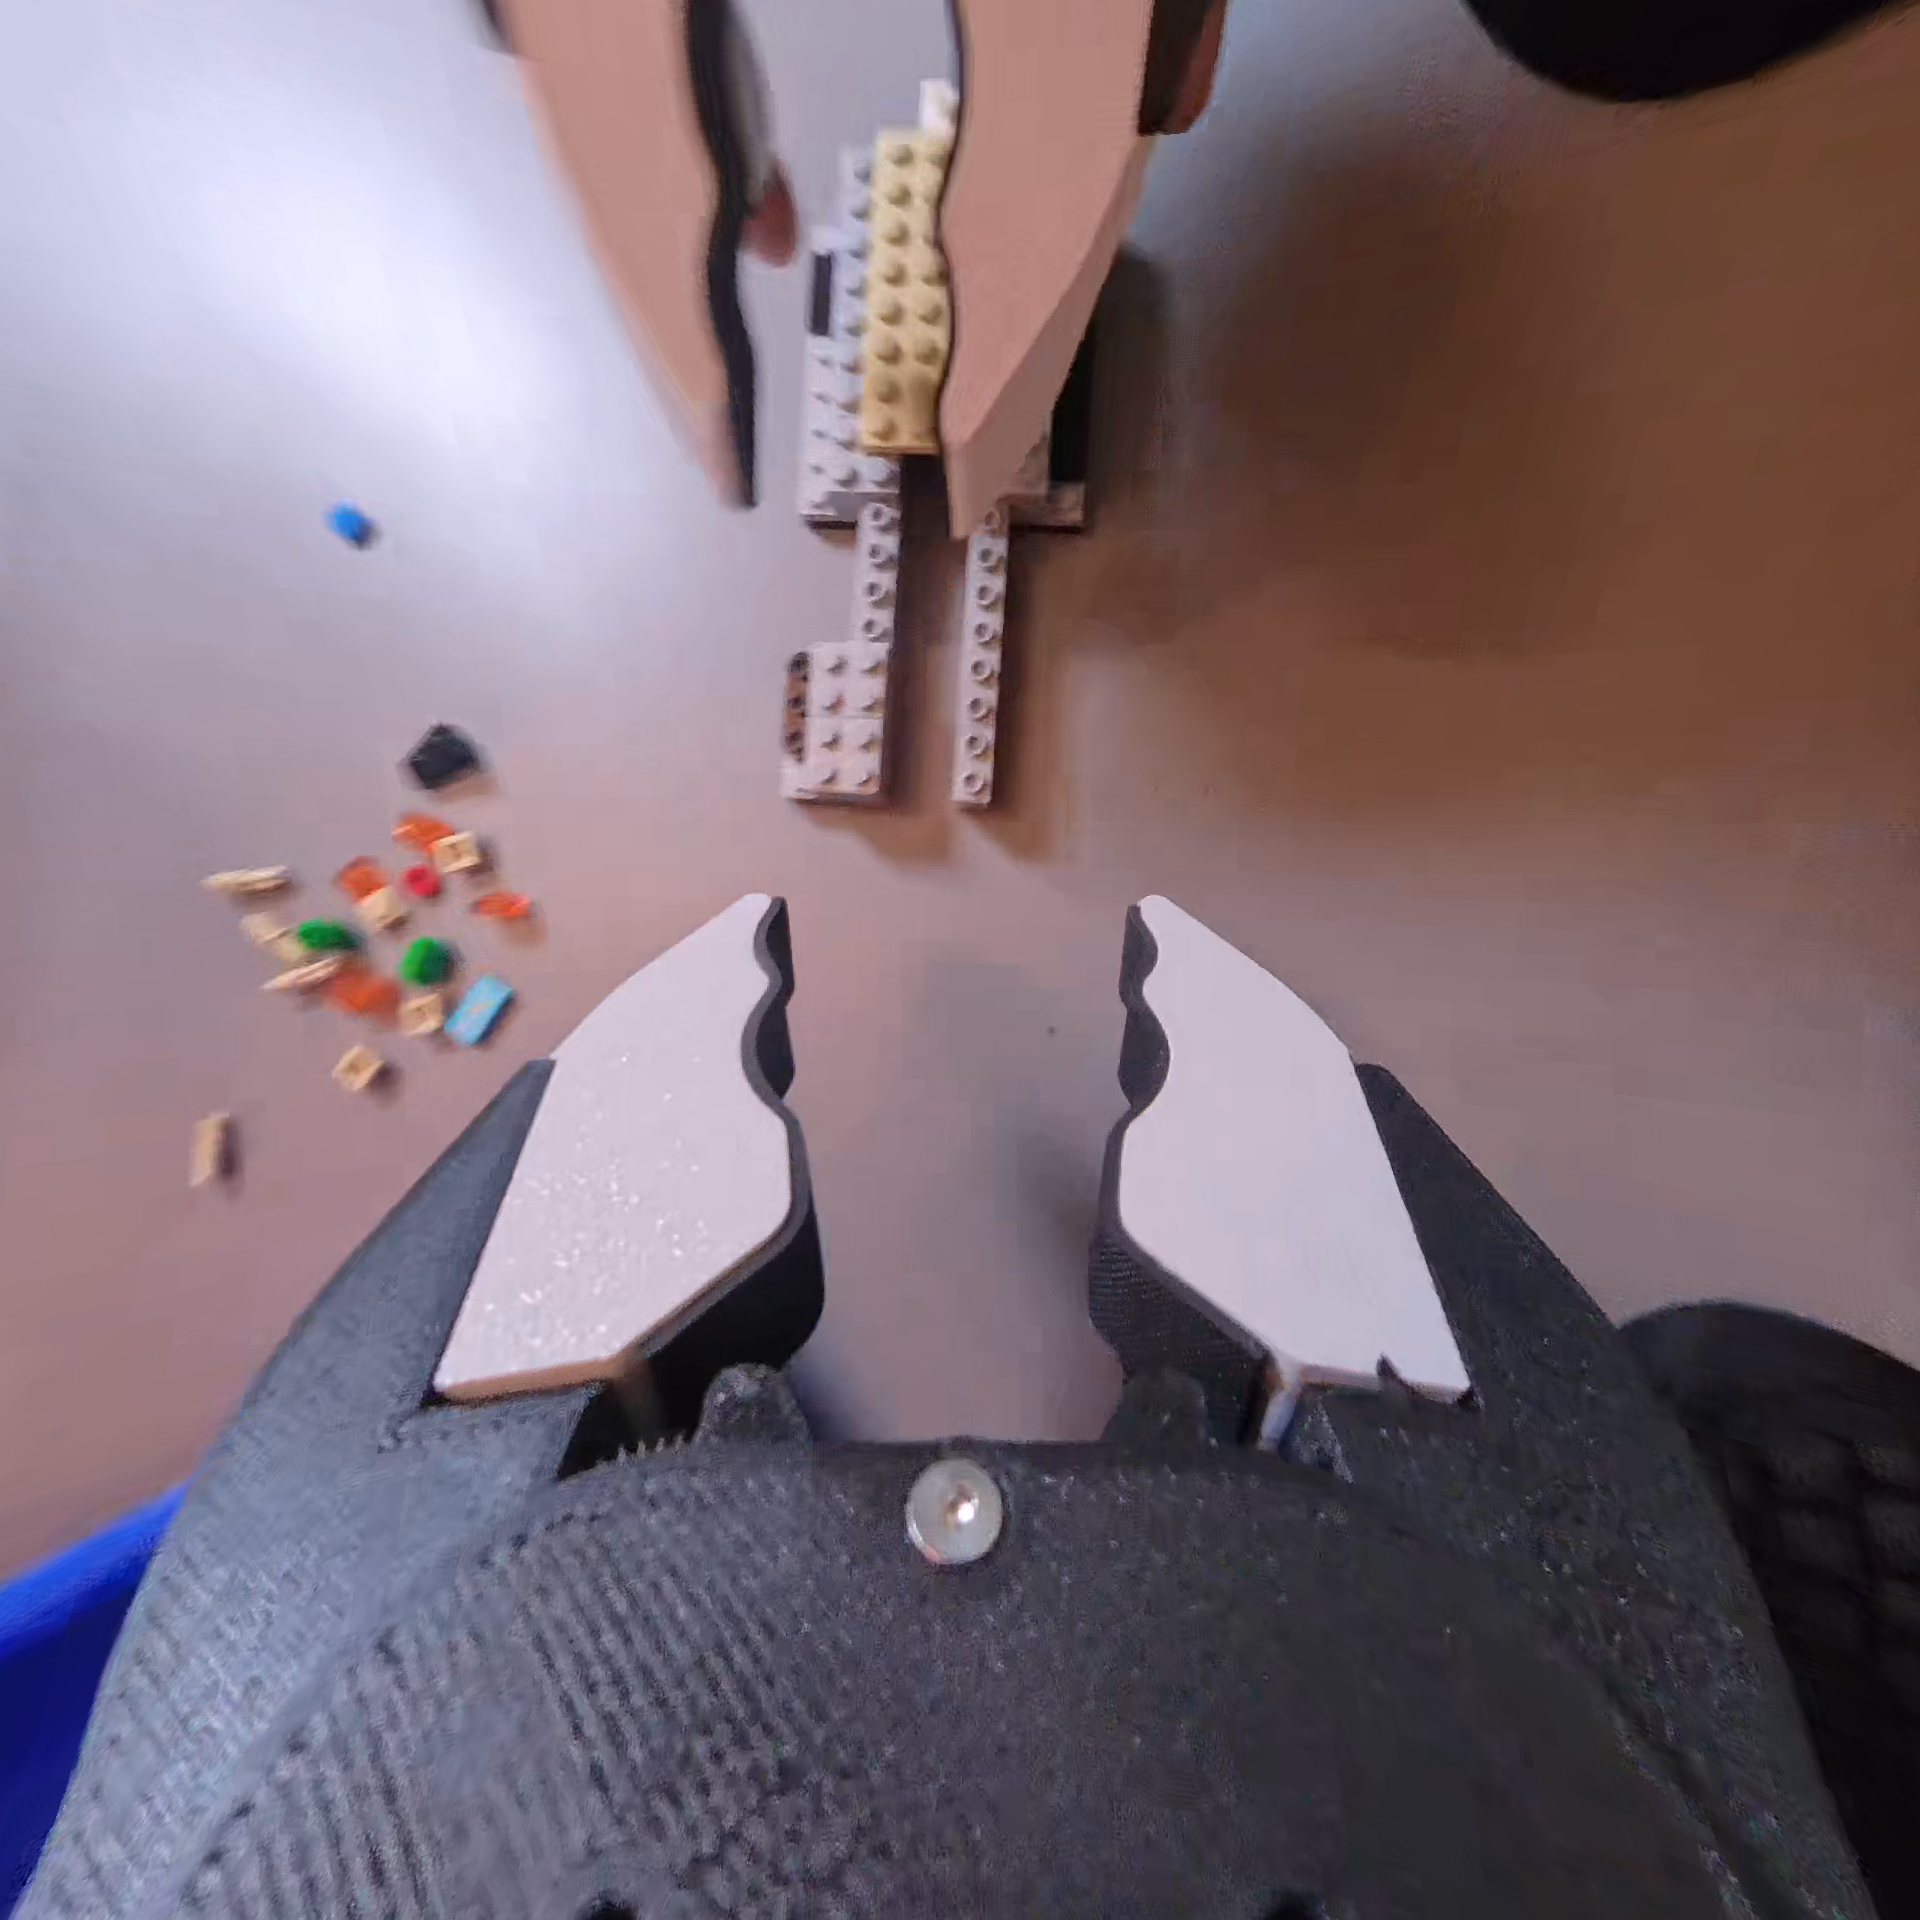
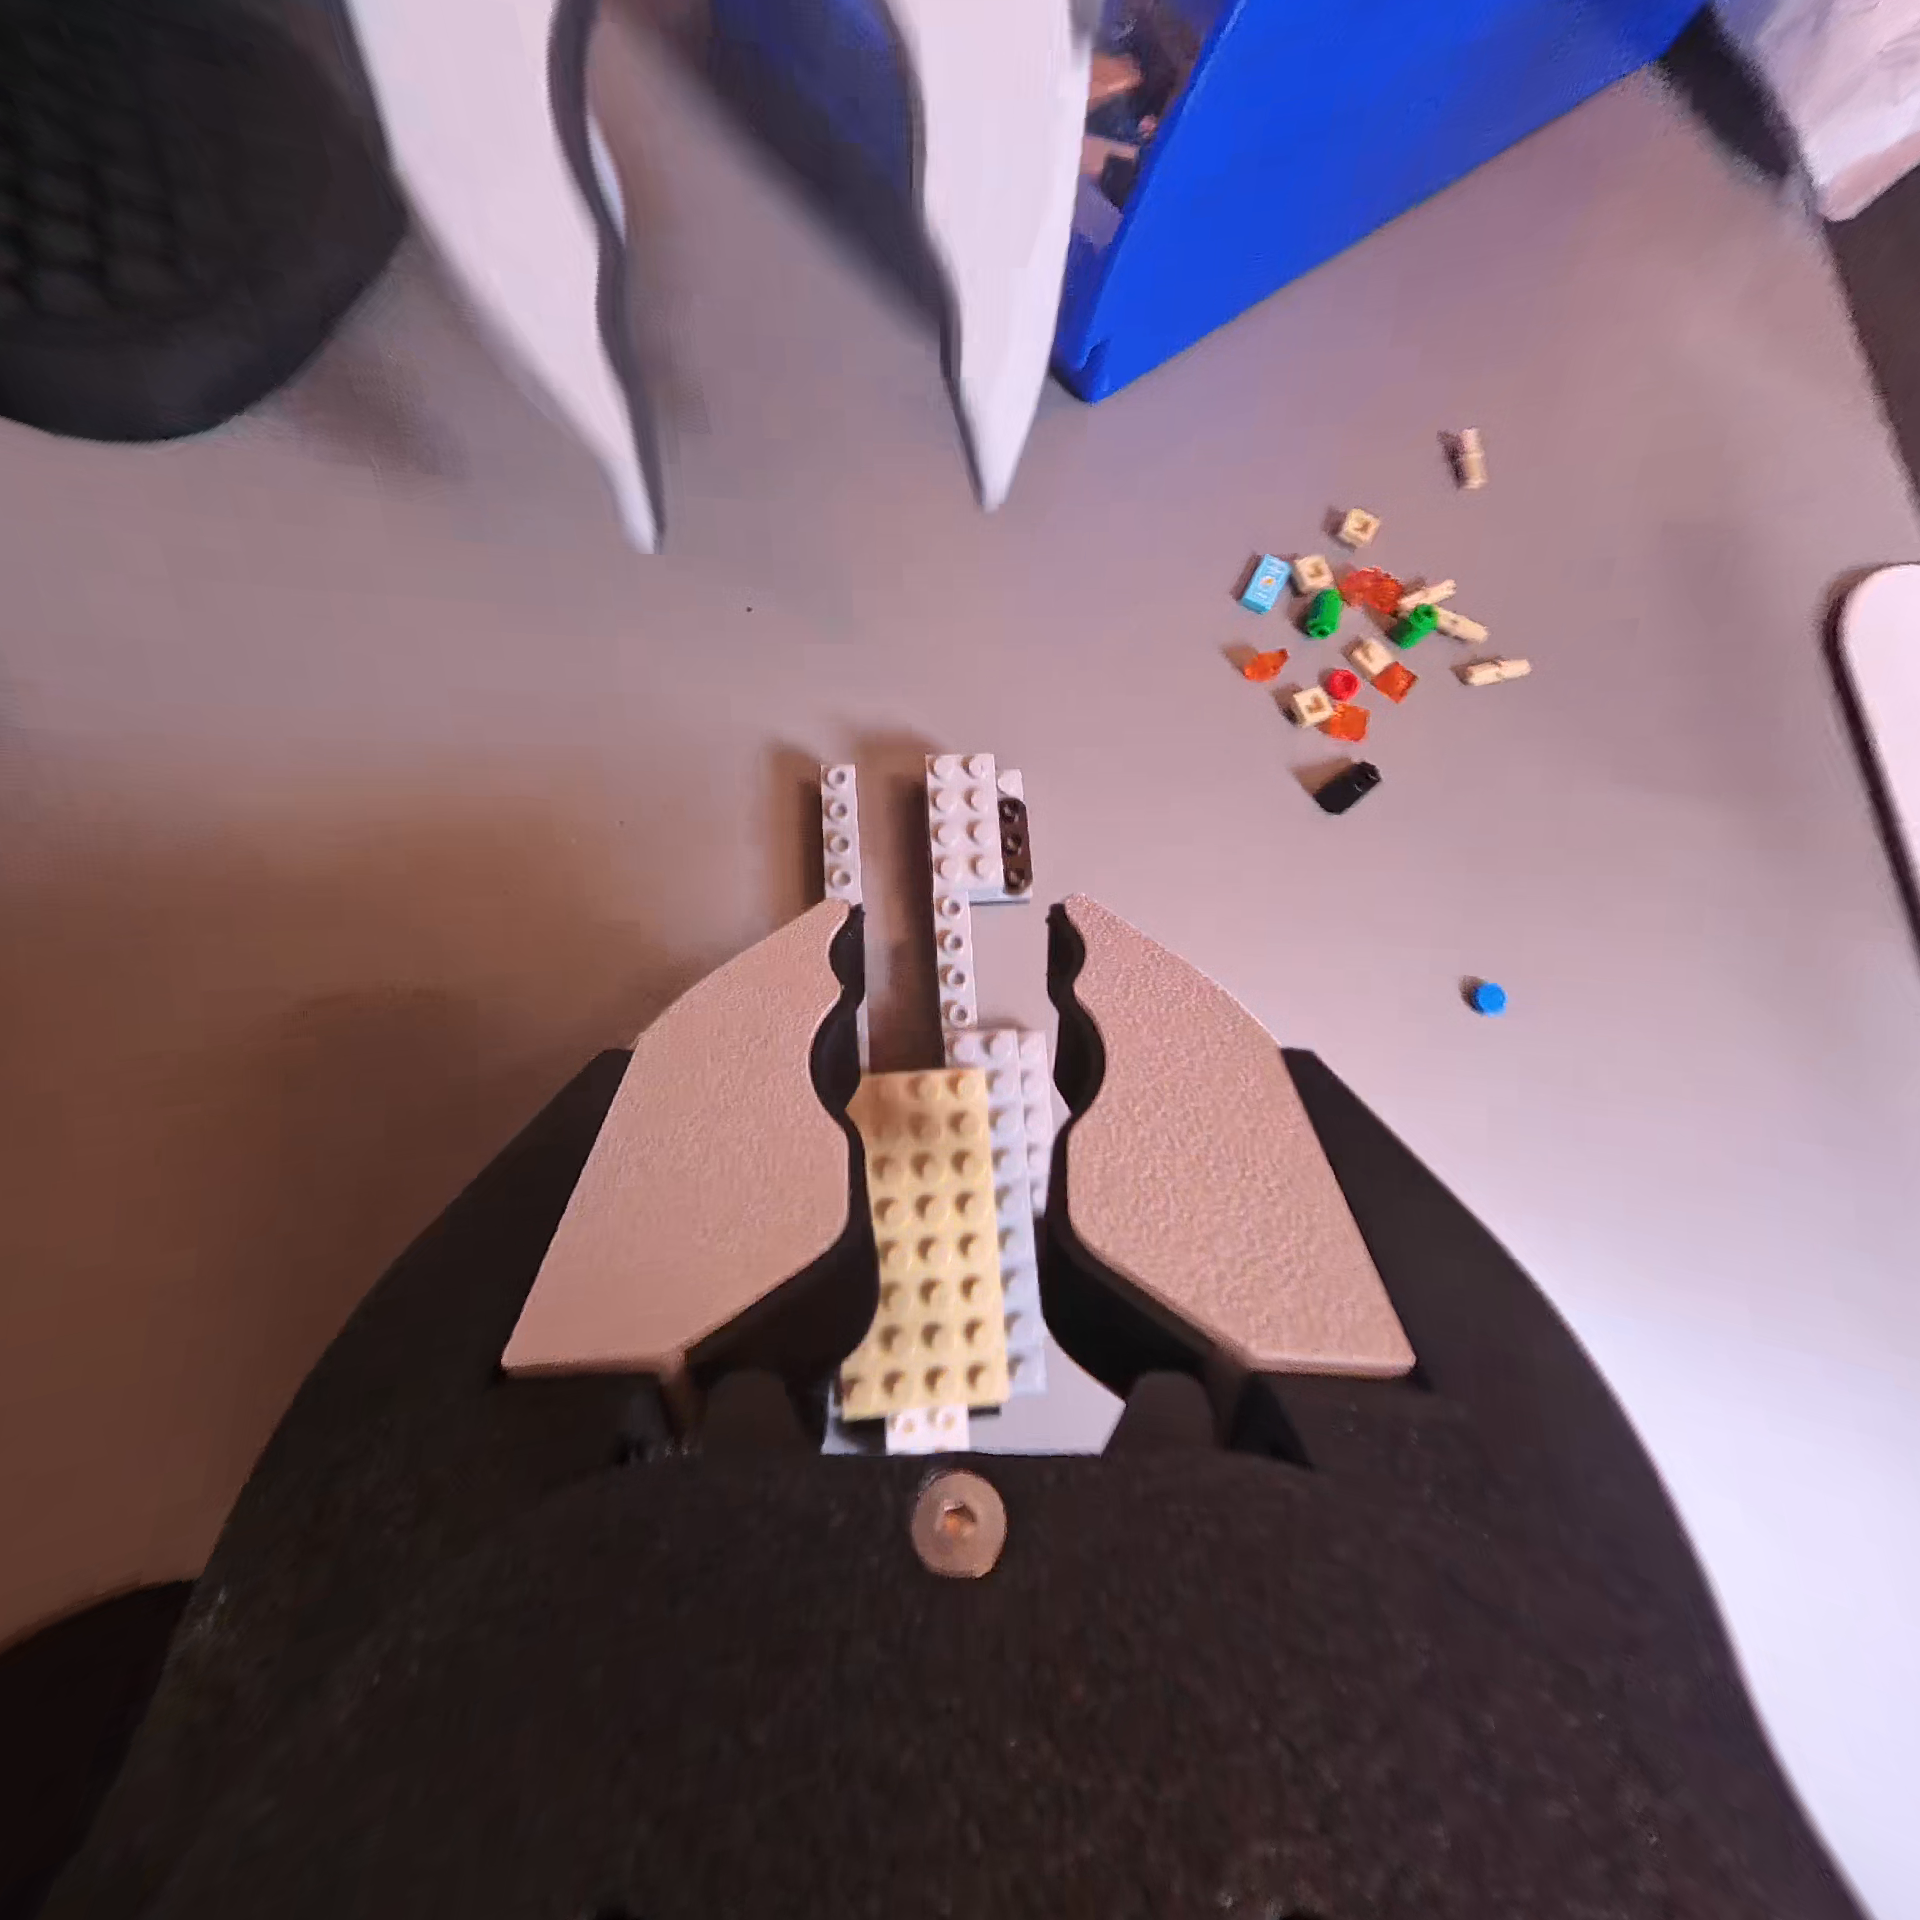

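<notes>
Currently the right gripper (image 2: 956, 914) straddles the brick assembly (image 2: 940, 1226) on the counter (image 2: 416, 831). Its fingers (image 2: 727, 1143) stand on either side of the tan studded plate (image 2: 925, 1236), the pads close against the assembly's edges; whether they press cannot be told. The assembly's long axis runs 12 to 6 o'clock, in line with the fingers, and two grey strips project past the fingertips. The left gripper (image 1: 956, 914) sits opposite, fingers (image 1: 644, 1143) well apart and empty, over bare counter just short of the assembly's near end. A scatter of small loose pieces (image 2: 1371, 644) lies at 1 o'clock of the right gripper, with a blue bin (image 2: 1299, 187) beyond.
</notes>
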Demonstrator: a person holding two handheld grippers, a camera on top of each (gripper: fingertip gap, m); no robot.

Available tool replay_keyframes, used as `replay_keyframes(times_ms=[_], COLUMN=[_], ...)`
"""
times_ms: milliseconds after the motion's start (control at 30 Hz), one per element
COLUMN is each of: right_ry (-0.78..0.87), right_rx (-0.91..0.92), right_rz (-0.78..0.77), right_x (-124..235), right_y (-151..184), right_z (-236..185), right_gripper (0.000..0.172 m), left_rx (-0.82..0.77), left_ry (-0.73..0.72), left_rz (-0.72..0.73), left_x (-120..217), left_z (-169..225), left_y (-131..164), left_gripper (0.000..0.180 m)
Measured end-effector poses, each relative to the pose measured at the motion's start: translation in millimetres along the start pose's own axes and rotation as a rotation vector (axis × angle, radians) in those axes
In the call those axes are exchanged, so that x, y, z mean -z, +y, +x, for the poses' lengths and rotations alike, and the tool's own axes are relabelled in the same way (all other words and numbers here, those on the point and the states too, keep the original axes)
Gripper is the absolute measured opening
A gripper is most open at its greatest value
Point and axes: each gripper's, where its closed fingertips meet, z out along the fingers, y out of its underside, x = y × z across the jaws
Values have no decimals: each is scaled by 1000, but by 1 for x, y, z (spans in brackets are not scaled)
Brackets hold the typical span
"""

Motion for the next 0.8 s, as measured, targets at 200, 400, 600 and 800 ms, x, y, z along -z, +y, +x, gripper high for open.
replay_keyframes(times_ms=[200,400,600,800], right_ry=[-95,-70,85,136], right_rx=[52,190,416,363], right_rz=[-157,-150,25,88], right_x=[-36,-35,-14,13], right_y=[5,3,-10,-4], right_z=[2,-5,-22,-27], right_gripper=[37,16,16,36], left_rx=[92,233,298,274], left_ry=[22,53,225,243], left_rz=[45,191,325,372], left_x=[-36,-33,-36,-33], left_z=[-5,-12,7,11], left_y=[-3,-13,-35,-45], left_gripper=[62,54,43,33])
